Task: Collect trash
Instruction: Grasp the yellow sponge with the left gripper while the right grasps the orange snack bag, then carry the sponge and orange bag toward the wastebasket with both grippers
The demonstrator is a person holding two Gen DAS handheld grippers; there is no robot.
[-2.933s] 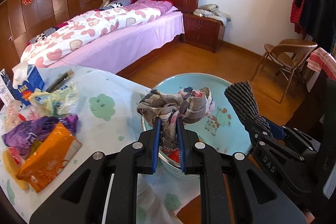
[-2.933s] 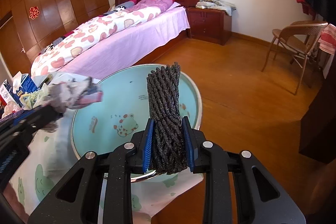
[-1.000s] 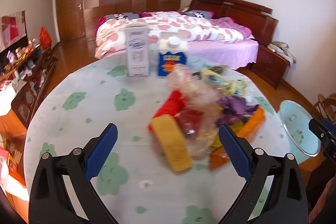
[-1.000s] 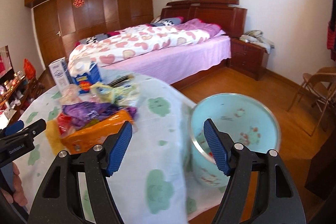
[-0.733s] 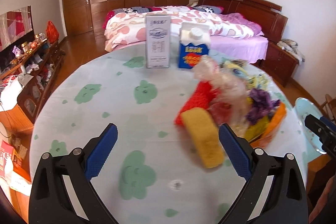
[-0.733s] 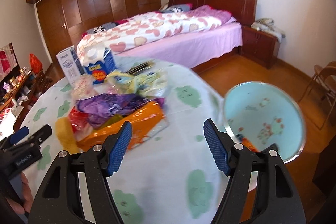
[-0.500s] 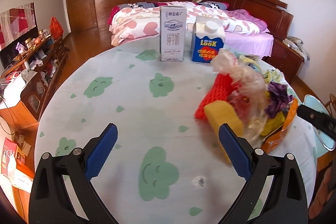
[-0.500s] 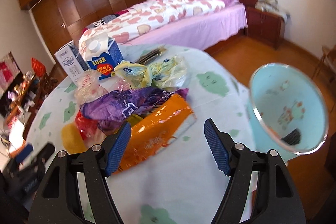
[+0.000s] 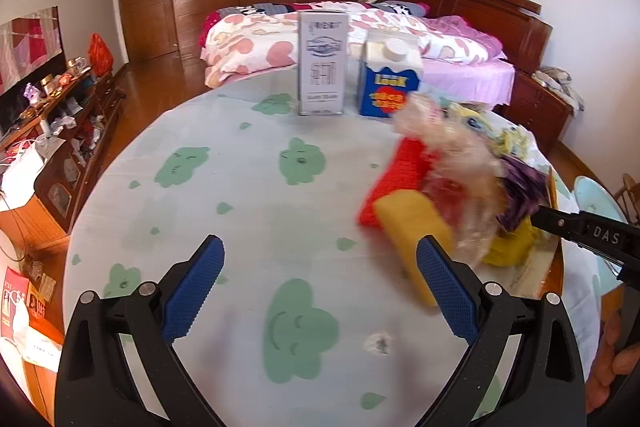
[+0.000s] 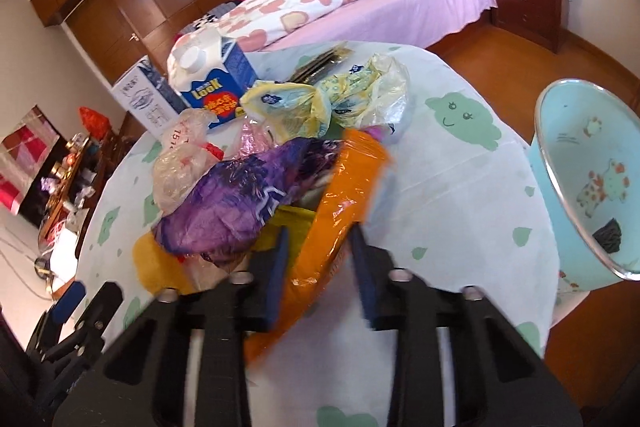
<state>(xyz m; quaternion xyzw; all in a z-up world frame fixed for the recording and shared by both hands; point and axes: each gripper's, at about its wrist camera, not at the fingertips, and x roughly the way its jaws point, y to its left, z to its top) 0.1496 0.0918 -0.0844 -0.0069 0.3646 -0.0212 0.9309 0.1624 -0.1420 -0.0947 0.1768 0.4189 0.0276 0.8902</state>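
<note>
- Closing on the orange wrapper [image 10: 344, 203], the right gripper [image 10: 320, 267] had just been narrowing its jaws, and the wrapper's lower end lay between the two pads at lower centre of the right wrist view; the blur made it hard to say how firmly they pressed, though they looked to pinch it.
- The left gripper [image 9: 320, 291] stood wide apart and empty over a bare stretch of the cloud-print tablecloth [image 9: 240, 187], low in the left wrist view.
- The trash pile sat at centre left of the right wrist view: a purple foil bag [image 10: 236, 203] lay against the wrapper's left side, a clear plastic bag [image 10: 180, 163] behind it, a yellow-green bag [image 10: 320, 99] above.
- The pale blue bin [image 10: 584, 179] showed at the right edge of that view, beside the table, with a dark item at its bottom.
- A blue milk carton [image 9: 390, 83] and a white carton [image 9: 323, 63] stood upright at the far side of the table, top centre of the left wrist view.
- Doing this step well likely meant taking a full bite of the wrapper's edge, not only loose film, so that it would not slip.
- Lifting slowly seemed wise, since the purple bag leaned on the wrapper and could be dragged off the table.
- The left gripper was judged well placed for the yellow sponge-like block [image 9: 416, 227] just ahead of its right finger.
</note>
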